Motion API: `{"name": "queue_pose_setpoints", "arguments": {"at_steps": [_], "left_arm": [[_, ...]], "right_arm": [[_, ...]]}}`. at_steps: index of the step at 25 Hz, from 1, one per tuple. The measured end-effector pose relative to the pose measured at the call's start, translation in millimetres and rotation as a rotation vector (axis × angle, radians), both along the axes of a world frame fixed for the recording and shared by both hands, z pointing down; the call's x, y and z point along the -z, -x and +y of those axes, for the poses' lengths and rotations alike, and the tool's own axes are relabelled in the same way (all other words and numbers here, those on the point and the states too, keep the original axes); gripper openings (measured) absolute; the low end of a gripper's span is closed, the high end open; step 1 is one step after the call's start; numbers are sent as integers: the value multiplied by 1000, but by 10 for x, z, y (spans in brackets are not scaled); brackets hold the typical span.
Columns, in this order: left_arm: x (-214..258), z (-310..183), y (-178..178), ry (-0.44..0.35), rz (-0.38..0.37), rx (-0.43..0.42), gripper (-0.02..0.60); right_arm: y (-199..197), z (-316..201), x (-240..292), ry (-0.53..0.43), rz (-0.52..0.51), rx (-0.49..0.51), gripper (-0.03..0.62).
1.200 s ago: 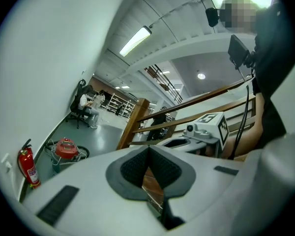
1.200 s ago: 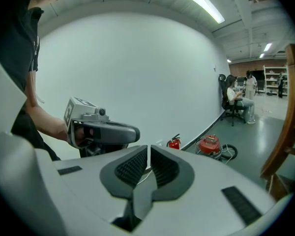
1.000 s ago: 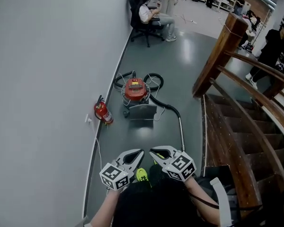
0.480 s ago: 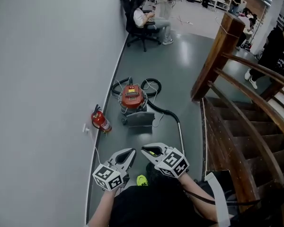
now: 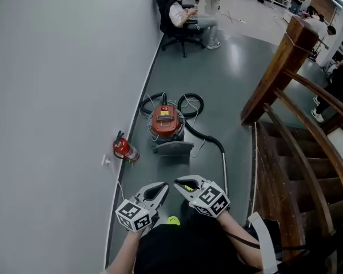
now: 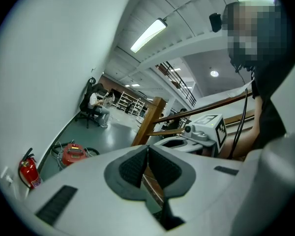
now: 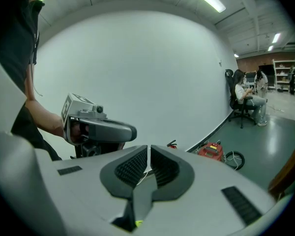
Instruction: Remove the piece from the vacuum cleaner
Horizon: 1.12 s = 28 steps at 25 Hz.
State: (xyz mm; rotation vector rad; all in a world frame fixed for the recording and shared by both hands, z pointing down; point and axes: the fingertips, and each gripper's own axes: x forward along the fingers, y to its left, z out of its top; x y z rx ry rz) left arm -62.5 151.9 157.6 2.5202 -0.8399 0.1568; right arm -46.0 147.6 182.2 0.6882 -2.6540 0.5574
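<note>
Ahead of both grippers, well apart from their tips, the red vacuum cleaner (image 5: 164, 121) sits on the grey floor (image 5: 228, 90). Its black hose (image 5: 208, 137) curls back on the right gripper's side into a thin metal tube (image 5: 224, 170). The left gripper (image 5: 162, 187) and right gripper (image 5: 180, 184) hover side by side, each with jaws pressed together on nothing. A red fire extinguisher (image 5: 124, 149) stands beyond the left gripper, by the wall (image 5: 63, 96).

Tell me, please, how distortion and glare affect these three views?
Head view: the wide lens bows the white wall and wooden staircase; light glares off the glossy grey floor beyond the red canister vacuum cleaner. Left gripper view: strong fisheye, dark corners, mosaic patch. Right gripper view: same fisheye, wall bulging.
</note>
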Motion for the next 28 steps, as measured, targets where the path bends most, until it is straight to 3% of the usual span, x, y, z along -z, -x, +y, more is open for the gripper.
{"name": "queue_pose_setpoints", "arguments": {"at_steps": [6,18,28], "left_arm": [[-90,-558,-184,29,-23,-6,8],[-235,-1318,-297,52,-38,96,8],[-348,-1529,-346,32,-125,-22,8]], "right_arm": [[-145,-553,-88,39,3,33,17],[-402,-1363,-224,67,21,116,18],[-402,-1584,-365,89,48,81,18]]}}
